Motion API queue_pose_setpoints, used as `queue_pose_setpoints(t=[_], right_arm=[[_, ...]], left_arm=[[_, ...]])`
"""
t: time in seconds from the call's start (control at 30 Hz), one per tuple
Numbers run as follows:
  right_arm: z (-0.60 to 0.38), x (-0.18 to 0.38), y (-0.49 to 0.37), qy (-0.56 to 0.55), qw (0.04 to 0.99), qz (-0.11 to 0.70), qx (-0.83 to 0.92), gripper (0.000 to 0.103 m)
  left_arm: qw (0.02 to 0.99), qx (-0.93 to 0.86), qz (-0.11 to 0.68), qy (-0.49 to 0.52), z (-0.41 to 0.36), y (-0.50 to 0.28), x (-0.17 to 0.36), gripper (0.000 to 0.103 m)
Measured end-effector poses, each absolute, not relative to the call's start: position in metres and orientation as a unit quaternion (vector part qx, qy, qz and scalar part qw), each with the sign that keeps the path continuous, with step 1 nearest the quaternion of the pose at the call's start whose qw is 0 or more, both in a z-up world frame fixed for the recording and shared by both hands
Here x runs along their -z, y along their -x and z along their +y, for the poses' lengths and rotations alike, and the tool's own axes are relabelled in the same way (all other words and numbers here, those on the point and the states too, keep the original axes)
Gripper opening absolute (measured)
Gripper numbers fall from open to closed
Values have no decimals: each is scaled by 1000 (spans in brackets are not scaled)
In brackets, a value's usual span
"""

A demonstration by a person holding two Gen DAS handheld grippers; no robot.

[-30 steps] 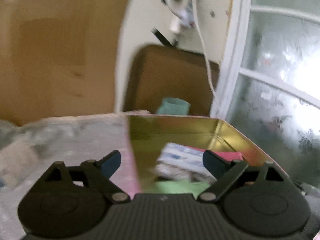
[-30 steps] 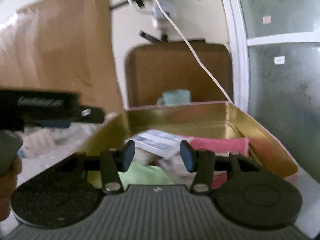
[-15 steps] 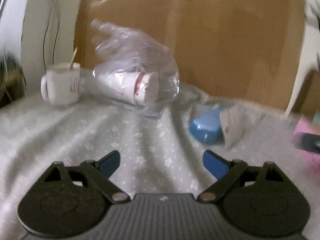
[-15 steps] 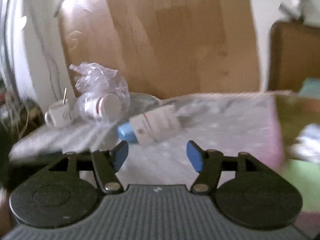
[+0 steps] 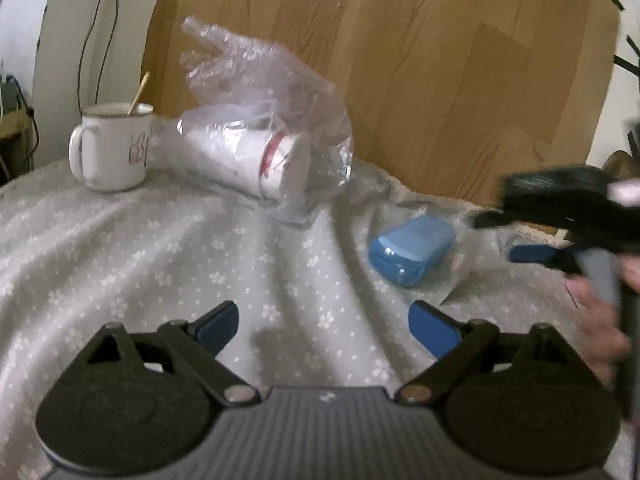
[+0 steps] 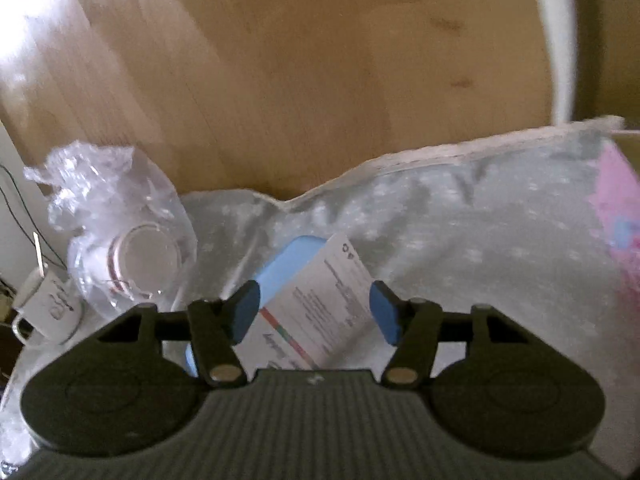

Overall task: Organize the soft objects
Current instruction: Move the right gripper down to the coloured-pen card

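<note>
A blue soft pack in clear wrap (image 5: 412, 249) lies on the grey flowered cloth (image 5: 160, 264), ahead and right of my open, empty left gripper (image 5: 323, 322). In the right wrist view the same blue pack (image 6: 288, 264) with a white printed label (image 6: 320, 304) lies between the blue pads of my open right gripper (image 6: 316, 312), apart from both. The right gripper also shows at the right edge of the left wrist view (image 5: 560, 216), just right of the pack.
A clear plastic bag holding paper cups (image 5: 264, 160) lies at the back of the cloth. A white mug (image 5: 112, 148) with a stick stands left of it. A wooden board (image 5: 440, 60) stands behind. The pink tin's edge (image 6: 616, 208) shows at right.
Both grippers have swung left from the gold-lined tin to the cloth. The right gripper has come down around the blue pack. Both stay open.
</note>
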State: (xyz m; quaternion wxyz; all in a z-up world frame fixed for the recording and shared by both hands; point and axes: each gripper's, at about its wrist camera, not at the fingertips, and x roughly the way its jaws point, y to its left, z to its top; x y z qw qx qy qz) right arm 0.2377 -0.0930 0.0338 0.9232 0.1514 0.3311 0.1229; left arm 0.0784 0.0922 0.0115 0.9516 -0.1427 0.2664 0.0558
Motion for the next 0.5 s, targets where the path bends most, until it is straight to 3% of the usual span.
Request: queue_pose_setpoints(t=[0.03, 0.07, 0.3, 0.37, 0.4, 0.43, 0.5], right_arm=[[-105, -35, -226, -157, 922, 330, -124, 47], [-114, -35, -220, -164, 920, 334, -124, 46], [-136, -7, -186, -142, 917, 356, -113, 50], [-128, -8, -179, -116, 926, 338, -124, 69], [-119, -9, -177, -87, 931, 327, -133, 84], [-107, -10, -177, -45, 939, 314, -137, 91], [-88, -10, -182, 29, 945, 293, -141, 91]], left_arm=[[950, -55, 271, 146, 93, -79, -11, 96], [948, -53, 276, 150, 94, -80, -10, 96], [950, -48, 274, 141, 91, -76, -12, 99], [951, -49, 271, 138, 90, -75, -12, 99], [951, -49, 271, 137, 90, -75, -12, 99], [951, -48, 273, 137, 90, -76, -12, 99], [951, -48, 272, 136, 90, -77, -12, 99]])
